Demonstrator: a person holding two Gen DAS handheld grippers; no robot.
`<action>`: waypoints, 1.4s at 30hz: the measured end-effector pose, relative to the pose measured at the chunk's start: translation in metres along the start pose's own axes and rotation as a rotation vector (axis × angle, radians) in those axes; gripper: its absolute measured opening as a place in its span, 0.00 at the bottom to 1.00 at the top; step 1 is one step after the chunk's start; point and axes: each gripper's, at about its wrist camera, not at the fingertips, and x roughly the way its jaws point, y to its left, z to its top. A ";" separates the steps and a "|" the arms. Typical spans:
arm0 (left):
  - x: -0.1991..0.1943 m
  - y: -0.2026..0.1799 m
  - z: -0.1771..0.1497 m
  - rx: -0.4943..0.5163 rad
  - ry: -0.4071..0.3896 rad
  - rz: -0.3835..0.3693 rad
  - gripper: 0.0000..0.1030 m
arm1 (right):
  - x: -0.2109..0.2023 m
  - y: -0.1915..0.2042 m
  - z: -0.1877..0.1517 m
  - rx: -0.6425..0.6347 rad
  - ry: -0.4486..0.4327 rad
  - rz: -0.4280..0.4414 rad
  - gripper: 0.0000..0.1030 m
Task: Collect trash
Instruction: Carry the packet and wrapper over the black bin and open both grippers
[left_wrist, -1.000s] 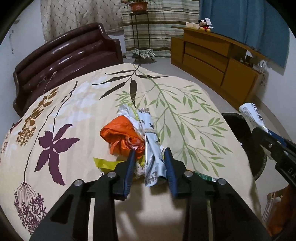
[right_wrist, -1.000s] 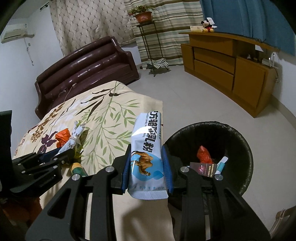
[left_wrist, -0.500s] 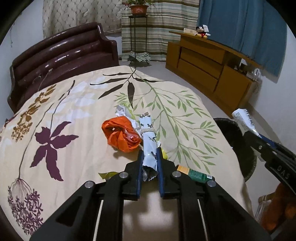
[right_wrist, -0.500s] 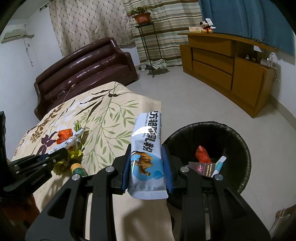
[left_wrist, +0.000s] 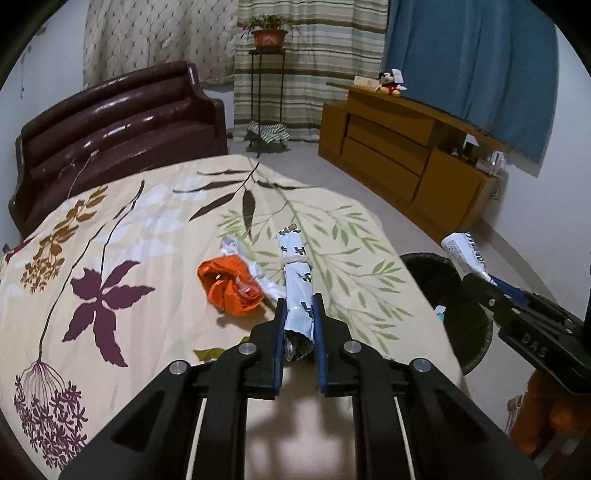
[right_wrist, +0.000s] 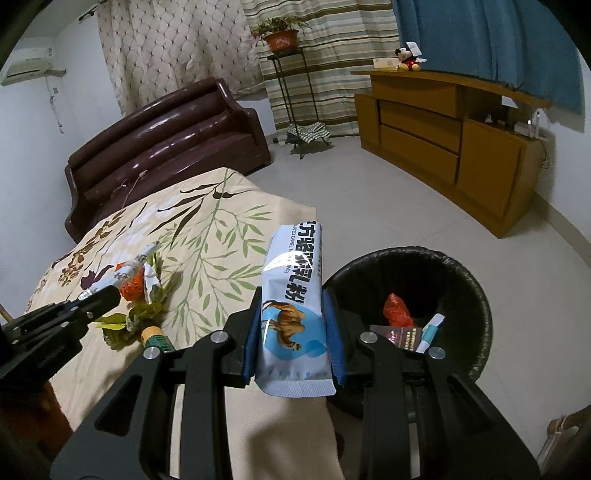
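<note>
A floral-clothed surface (left_wrist: 155, 229) is flanked by a black bin (right_wrist: 424, 291). A white sachet (right_wrist: 293, 302) is clamped in the right gripper (right_wrist: 293, 332) beside the bin; a rolled wrapper (left_wrist: 297, 291) is clamped in the left gripper (left_wrist: 298, 332) above the surface.

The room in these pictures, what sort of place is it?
Most likely a home living room: a dark leather sofa, a wooden sideboard with a plush toy on top, and curtains along the wall.
</note>
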 end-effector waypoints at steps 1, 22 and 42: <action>0.000 -0.002 0.001 0.006 -0.006 -0.002 0.14 | -0.002 -0.001 0.001 0.001 -0.004 -0.007 0.29; 0.031 -0.096 0.020 0.153 -0.057 -0.123 0.14 | -0.027 -0.052 0.012 0.019 -0.084 -0.193 0.29; 0.066 -0.137 0.029 0.223 -0.041 -0.096 0.14 | -0.013 -0.080 0.020 0.036 -0.102 -0.247 0.30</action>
